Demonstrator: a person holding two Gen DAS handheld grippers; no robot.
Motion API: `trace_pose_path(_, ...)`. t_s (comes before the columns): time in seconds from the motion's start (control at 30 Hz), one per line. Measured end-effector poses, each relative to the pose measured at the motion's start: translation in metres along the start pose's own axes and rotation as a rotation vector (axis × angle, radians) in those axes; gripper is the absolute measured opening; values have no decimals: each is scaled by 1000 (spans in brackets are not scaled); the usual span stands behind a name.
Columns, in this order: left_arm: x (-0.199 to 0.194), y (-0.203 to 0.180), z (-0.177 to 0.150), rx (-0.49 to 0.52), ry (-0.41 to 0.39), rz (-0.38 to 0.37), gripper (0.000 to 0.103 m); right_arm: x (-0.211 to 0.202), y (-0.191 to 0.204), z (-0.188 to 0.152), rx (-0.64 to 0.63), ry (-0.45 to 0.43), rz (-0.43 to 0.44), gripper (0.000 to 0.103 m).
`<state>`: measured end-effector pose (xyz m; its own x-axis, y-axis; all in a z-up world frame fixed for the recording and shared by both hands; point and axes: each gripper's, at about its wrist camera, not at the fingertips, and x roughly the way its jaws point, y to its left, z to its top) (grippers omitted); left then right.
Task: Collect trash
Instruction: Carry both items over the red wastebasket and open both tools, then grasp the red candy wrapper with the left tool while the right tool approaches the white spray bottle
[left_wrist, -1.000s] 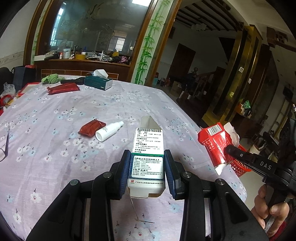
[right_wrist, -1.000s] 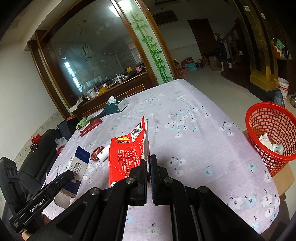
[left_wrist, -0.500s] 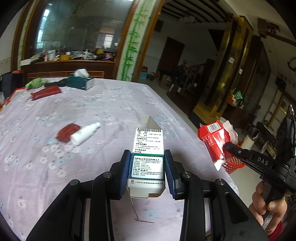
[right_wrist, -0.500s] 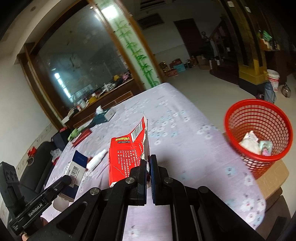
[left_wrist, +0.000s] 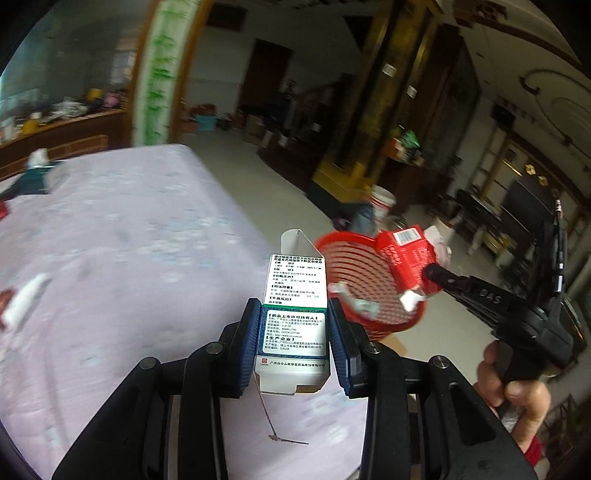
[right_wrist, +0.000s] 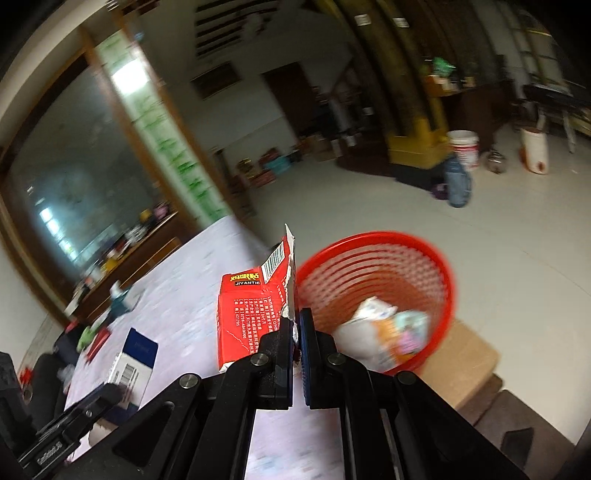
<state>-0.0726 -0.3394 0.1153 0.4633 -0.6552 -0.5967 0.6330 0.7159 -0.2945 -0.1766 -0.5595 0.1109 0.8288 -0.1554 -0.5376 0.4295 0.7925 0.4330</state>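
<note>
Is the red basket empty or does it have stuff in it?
Not empty. The red basket already holds crumpled paper and wrappers at its bottom.

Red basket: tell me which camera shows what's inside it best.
The right wrist view. It looks down into the red basket, showing crumpled wrappers at the bottom. In the left wrist view the basket is partly blocked by the red carton in the right gripper, so little of its contents shows.

Pale tiled floor (right_wrist: 388, 206) ahead of tongs. Large glass partition with green bamboo-painted pillar (right_wrist: 162, 147) far left, dark wooden doorway (left_wrist: 264, 77) beyond, white plastic bucket (right_wrist: 464, 147) far right.
</note>
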Motion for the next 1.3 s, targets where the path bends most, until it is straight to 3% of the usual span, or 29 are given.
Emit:
trace_pose_path(0.27, 85, -61, 33, 68, 77, -79, 34, 22, -45, 28, 47, 8, -107, 6)
trace_pose_path(0.3, 93, -65, 36, 68, 87, -80, 35, 28, -48, 31, 38, 12, -132, 6)
trace_pose_path(0.33, 106, -69, 39, 59, 107, -86, 43, 33, -50, 33, 30, 21, -152, 6)
trace_pose_path(0.37, 112, -69, 40, 52, 125, -96, 51, 35, -52, 35, 25, 28, -158, 11)
trace_pose_path(0.43, 114, -68, 39, 40, 130, -102, 51, 34, -57, 38, 30, 37, -154, 26)
trace_pose_path(0.5, 107, -66, 35, 51, 119, -105, 53, 27, -56, 37, 21, 22, -160, 34)
trace_pose_path(0.73, 57, -35, 16, 23, 66, -76, 59, 13, -23, 28, -104, 38, -150, 35)
trace_pose_path(1.0, -19, 33, -12, -52, -1, 38, 61, 21, 53, -19, -201, 176, 75, 37)
trace_pose_path(1.17, -63, 93, -29, -135, -33, 117, 61, 35, 95, -51, -255, 258, 162, 37)
trace_pose_path(1.3, -98, 146, -35, -205, -67, 221, 61, 46, 123, -74, -279, 324, 222, 37)
